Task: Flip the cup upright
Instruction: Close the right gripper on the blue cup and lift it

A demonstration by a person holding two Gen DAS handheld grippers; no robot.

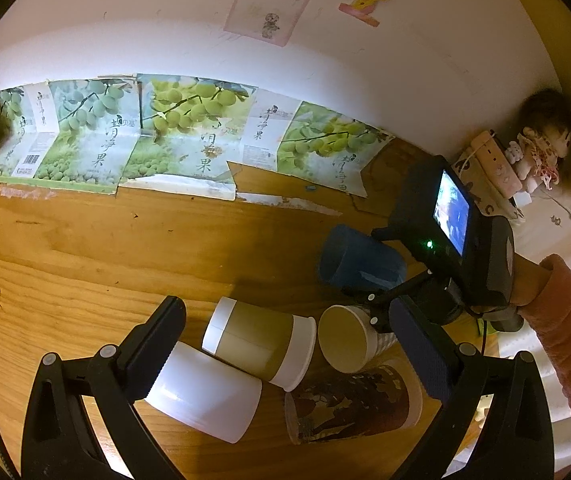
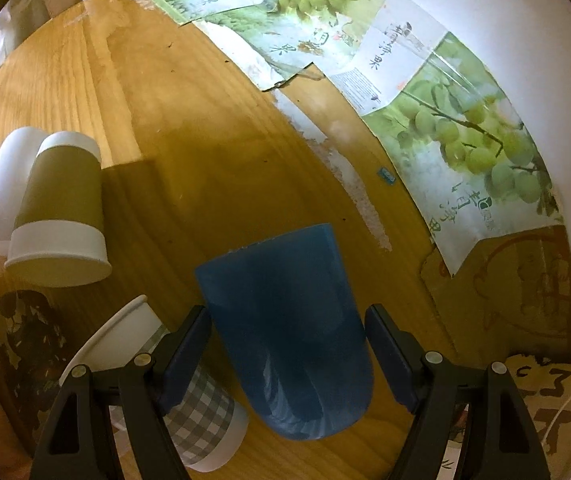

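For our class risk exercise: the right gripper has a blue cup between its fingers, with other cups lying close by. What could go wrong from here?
1. The blue cup sits between the right gripper fingers with gaps visible on both sides; it could slip or roll when lifted.
2. The checked cup lies right beside the left finger; turning the blue cup may knock it.
3. The left gripper hovers over the white cup and the brown-banded cup; the grippers might collide.

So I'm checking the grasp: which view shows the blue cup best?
The right wrist view: the blue cup fills the centre, lying between the right tool's fingers. The left wrist view shows only its open mouth, partly behind that tool.
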